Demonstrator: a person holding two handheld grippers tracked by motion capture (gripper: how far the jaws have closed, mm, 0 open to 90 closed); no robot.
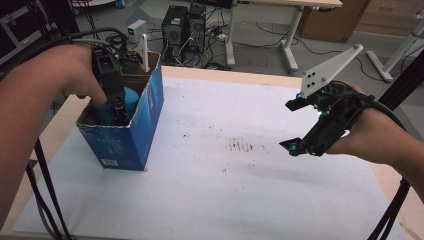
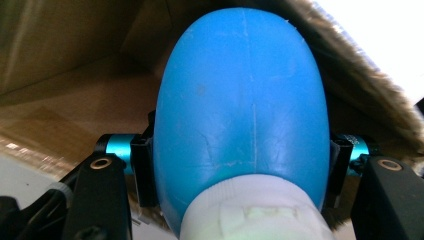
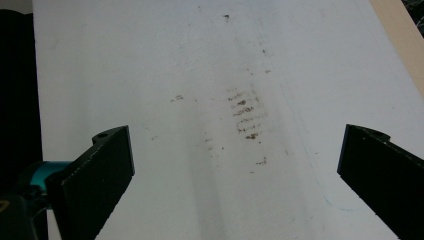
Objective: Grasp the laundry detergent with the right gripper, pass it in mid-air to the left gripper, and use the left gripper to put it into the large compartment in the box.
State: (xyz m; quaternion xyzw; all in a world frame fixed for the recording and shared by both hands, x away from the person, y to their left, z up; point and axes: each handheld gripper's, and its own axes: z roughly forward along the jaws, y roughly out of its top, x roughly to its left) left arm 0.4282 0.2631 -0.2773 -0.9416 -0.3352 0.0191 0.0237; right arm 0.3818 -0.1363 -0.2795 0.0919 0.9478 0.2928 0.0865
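— In the blue cardboard box [image 1: 131, 135], left of frame?
— A blue bottle [image 2: 240, 105], pinched by the left gripper [image 1: 118, 107] jaws.
— And the right gripper [image 1: 295, 125]?
— Spread wide over the white surface [image 3: 200, 65], holding nothing.

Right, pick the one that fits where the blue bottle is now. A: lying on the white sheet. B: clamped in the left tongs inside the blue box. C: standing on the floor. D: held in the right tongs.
B: the left tongs press both sides of the blue bottle, inside the blue box; the right tongs stand open over the white sheet.

Blue white-capped bottle [image 2: 240, 110] upright inside open blue cardboard box [image 1: 145, 120].
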